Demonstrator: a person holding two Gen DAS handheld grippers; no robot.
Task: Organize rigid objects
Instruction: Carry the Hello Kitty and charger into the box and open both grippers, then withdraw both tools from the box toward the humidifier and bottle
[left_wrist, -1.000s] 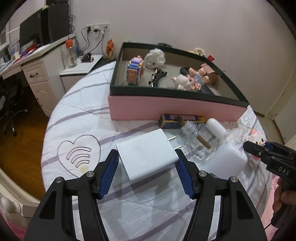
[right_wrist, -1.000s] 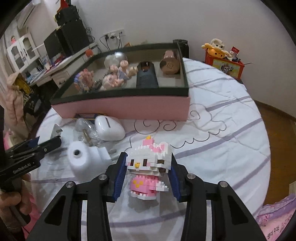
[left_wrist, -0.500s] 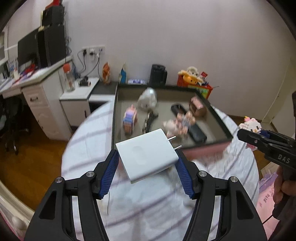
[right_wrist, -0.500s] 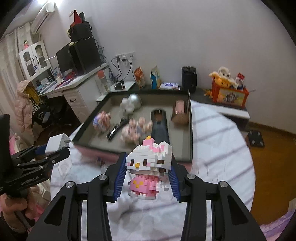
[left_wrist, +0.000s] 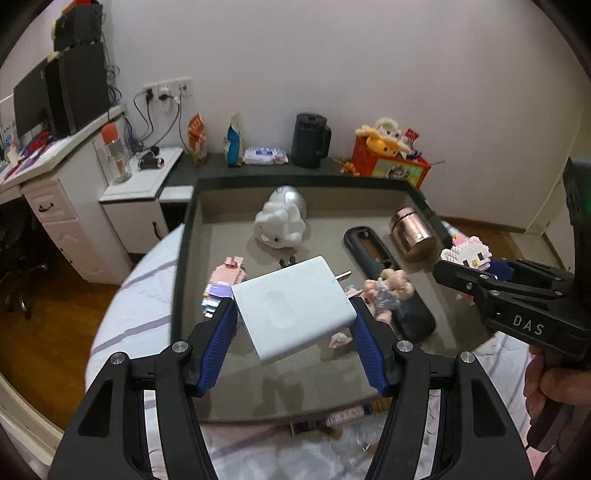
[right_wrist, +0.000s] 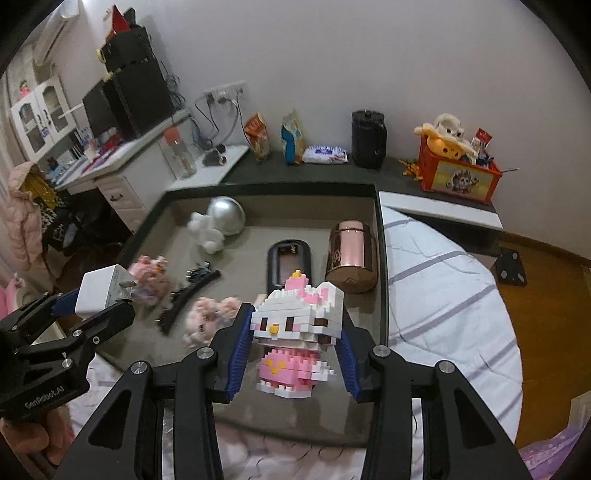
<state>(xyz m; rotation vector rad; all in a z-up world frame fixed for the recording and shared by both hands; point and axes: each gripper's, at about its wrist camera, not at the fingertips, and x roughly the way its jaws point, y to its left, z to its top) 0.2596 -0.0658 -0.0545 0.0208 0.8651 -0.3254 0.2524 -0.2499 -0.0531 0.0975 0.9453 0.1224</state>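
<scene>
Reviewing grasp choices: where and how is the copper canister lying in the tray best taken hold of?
The copper canister lies on its side near the tray's right wall. Probably best to come from above and close the fingers across its round body at mid-length, with the jaws square to its long axis; the curved flanks are exposed, though the wall side looks tight.

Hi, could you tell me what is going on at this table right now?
A person is tidying small items into a dark-rimmed tray, with a handheld gripper in each hand. The left gripper has its jaws closed on a white plug-in charger, and the right gripper grips a pink-and-white building-block cat figure. Both are held above the tray, which already contains a copper-coloured tin, figurines and a black case.
</scene>
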